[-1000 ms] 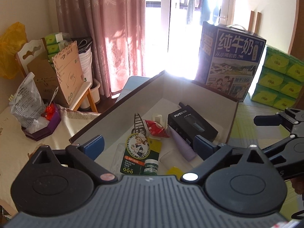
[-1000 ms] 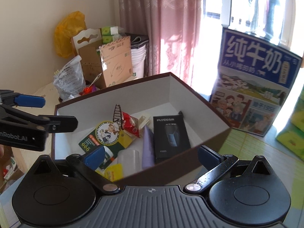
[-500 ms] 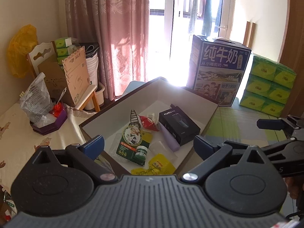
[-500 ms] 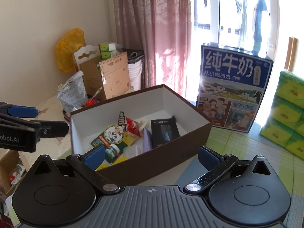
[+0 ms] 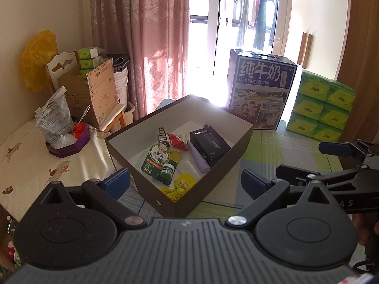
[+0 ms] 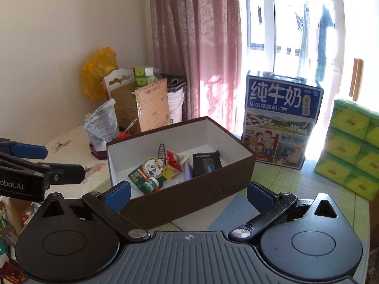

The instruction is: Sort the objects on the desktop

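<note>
Left wrist view: both my jaws hang released and empty short of the brown box [image 5: 203, 189]; I should re-approach squarely over its contents.

Sunlight pours through a glass door [image 5: 246, 35] beside pink curtains [image 5: 142, 35]. Cream wall [image 6: 71, 23] left; a chair [image 5: 61, 64] stands in the corner.

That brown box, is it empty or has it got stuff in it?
Not empty: the brown box holds a black carton, a green packet and sachets.
</note>
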Tool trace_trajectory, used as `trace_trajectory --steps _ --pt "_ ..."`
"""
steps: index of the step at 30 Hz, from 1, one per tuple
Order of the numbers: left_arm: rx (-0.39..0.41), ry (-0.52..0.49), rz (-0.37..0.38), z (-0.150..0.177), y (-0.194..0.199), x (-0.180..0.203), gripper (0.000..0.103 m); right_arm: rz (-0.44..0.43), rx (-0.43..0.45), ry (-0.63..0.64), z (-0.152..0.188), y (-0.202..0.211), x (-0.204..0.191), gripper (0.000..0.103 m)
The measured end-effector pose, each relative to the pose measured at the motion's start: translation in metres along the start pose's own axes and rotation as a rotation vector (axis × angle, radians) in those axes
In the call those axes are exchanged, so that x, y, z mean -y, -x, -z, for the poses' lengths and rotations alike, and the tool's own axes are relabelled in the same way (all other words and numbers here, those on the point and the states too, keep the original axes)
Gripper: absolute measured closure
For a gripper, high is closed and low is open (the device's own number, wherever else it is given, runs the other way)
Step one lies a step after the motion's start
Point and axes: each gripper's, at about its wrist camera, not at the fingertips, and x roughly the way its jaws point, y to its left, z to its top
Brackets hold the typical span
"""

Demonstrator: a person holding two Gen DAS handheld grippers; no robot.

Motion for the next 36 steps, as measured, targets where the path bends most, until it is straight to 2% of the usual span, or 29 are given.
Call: trace_trajectory --steps 22,36 --pt "-0.004 0.013 -0.054 0.049 0.076 0.053 0.004 -0.016 0.031 0.096 0.043 0.089 0.007 0.002" --pt "-0.007 0.032 -0.084 0.076 0.103 0.065 0.004 -0.028 0.021 0.116 0.067 0.119 0.003 0.002"
